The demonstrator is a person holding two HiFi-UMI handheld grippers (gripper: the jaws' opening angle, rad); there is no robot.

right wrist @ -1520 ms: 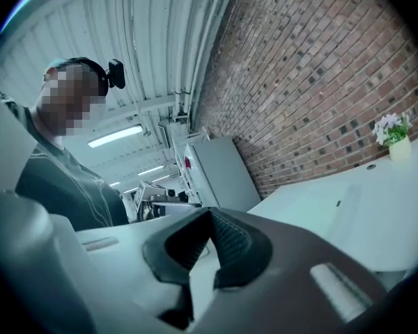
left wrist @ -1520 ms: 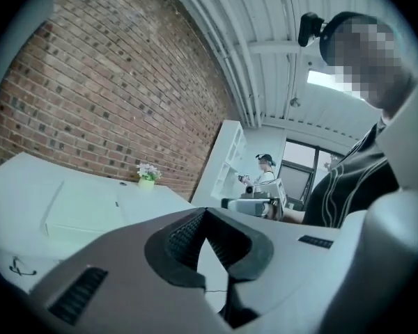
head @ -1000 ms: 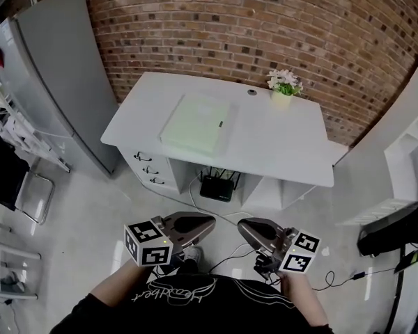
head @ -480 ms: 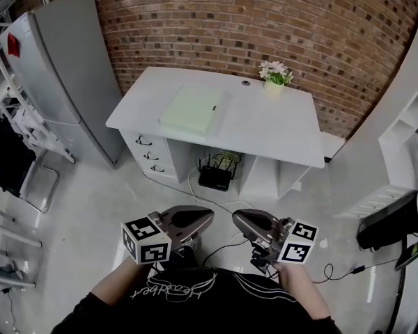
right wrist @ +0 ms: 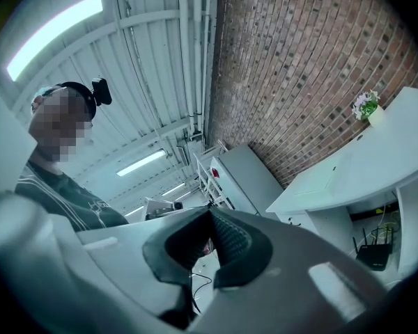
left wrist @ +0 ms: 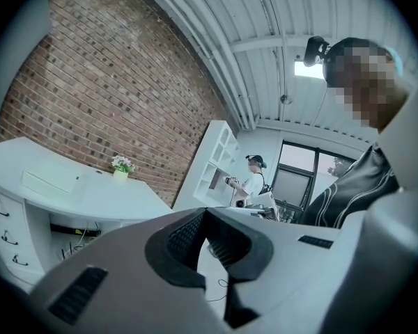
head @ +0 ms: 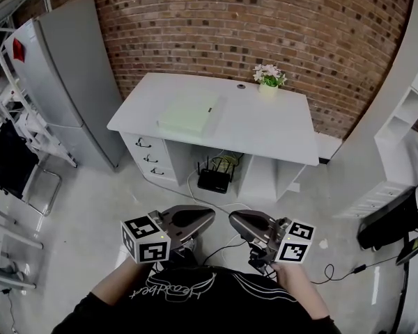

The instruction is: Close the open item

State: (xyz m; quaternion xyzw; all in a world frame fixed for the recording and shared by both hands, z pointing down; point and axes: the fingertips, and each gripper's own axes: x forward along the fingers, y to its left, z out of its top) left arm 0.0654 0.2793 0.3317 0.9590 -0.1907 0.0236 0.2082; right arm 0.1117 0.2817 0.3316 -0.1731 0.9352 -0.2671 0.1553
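A white desk (head: 272,134) stands against the brick wall, well ahead of me. A flat pale green item (head: 188,113) lies on its left half, looking flat and closed from here. Three drawers (head: 148,160) at the desk's left sit flush. My left gripper (head: 210,216) and right gripper (head: 231,218) hang close to my body over the floor, far from the desk. In the left gripper view the left gripper (left wrist: 204,211) is shut with nothing in it. In the right gripper view the right gripper (right wrist: 210,211) is shut too, and empty.
A small flower pot (head: 267,83) stands at the desk's back edge. A black router (head: 212,181) with cables sits under the desk. A grey cabinet (head: 63,75) stands left, white shelves (head: 411,82) right. A cable (head: 334,277) trails on the floor. Another person (left wrist: 254,179) stands far off.
The head view has drawn back and turned slightly, so the desk sits a little farther and more central. Both grippers stay shut near my body.
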